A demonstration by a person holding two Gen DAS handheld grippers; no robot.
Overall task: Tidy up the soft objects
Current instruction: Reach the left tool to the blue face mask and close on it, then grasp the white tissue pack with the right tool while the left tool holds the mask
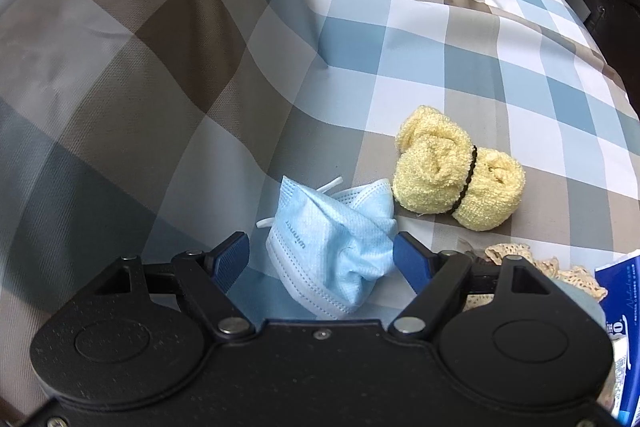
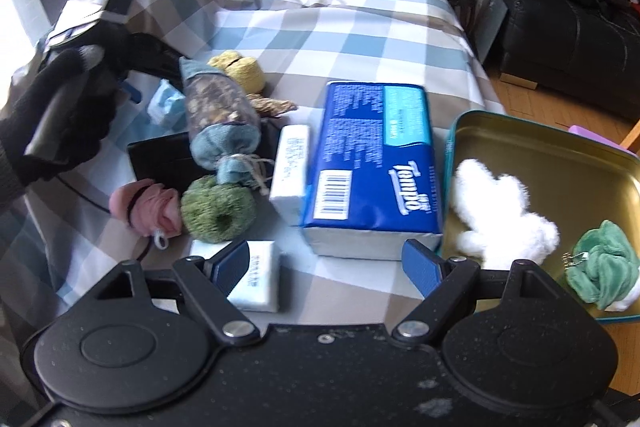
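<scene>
Here the left gripper (image 1: 320, 259) hangs with fingers apart around a crumpled blue mask (image 1: 332, 247) on the checked cloth (image 1: 400, 47), a yellow towel roll (image 1: 456, 179) just beside it. The right gripper (image 2: 324, 267) is spread wide and empty over the tissue pack (image 2: 372, 163); the tin (image 2: 560, 155) holds a white plush (image 2: 500, 211).

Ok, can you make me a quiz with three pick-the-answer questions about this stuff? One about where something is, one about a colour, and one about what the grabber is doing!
1. Where is the white fluffy thing?
A. Inside the gold tin
B. On the blue tissue pack
C. On the floor

2. What colour is the rolled towel tied with a black band?
A. Pink
B. Yellow
C. Purple

3. What are the left gripper fingers doing around the blue face mask?
A. Squeezing it flat
B. Standing open, one on each side
C. Lifting it high

Answers:
1 A, it lies on the tin's gold bottom.
2 B, the towel is pale yellow.
3 B, there is a gap beside the left finger, and the mask lies on the checked cloth.
</scene>
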